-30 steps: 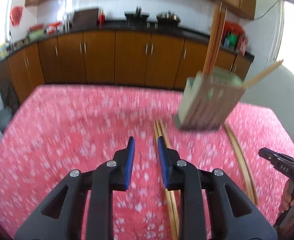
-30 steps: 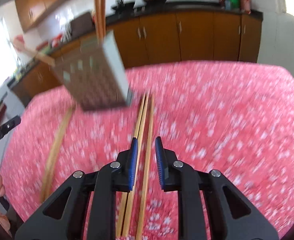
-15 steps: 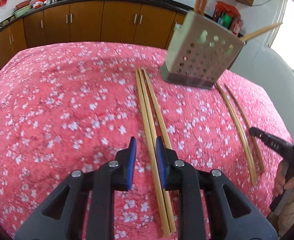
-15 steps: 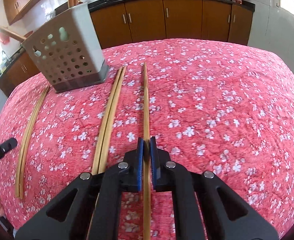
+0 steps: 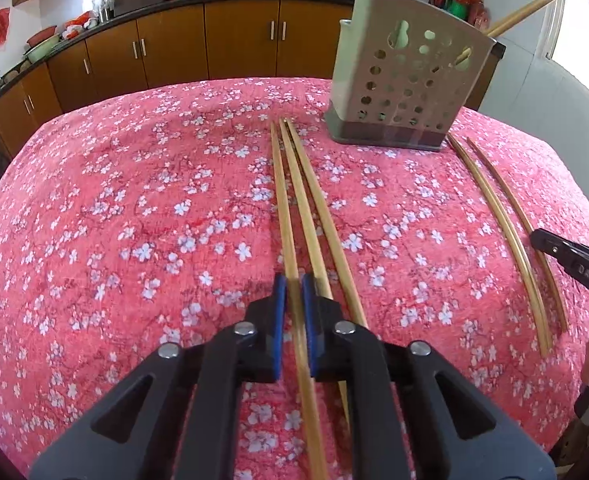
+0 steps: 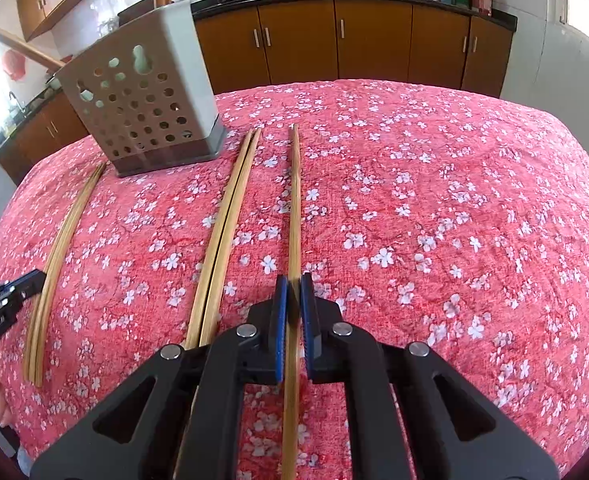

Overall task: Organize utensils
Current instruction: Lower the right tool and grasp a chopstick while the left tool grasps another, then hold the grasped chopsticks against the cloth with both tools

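Chopsticks lie loose on the pink floral worktop (image 5: 94, 240). The left hand-held gripper (image 5: 292, 300) is pinched on one chopstick (image 5: 282, 200), the leftmost of three side by side, with the other two just to its right. The right hand-held gripper (image 6: 293, 300) is pinched on a single chopstick (image 6: 294, 200), with a pair (image 6: 226, 220) to its left. Both grip near the close end, blue pads pressed on the wood. The sticks look light, stiff, thin and smooth, likely to pivot or slip; a hold nearer the middle would probably steady them. A perforated grey holder (image 5: 406, 80) stands ahead and right of the left hand-held gripper; a few wooden handles stick out of its top. Two more chopsticks (image 5: 506, 240) lie far right.
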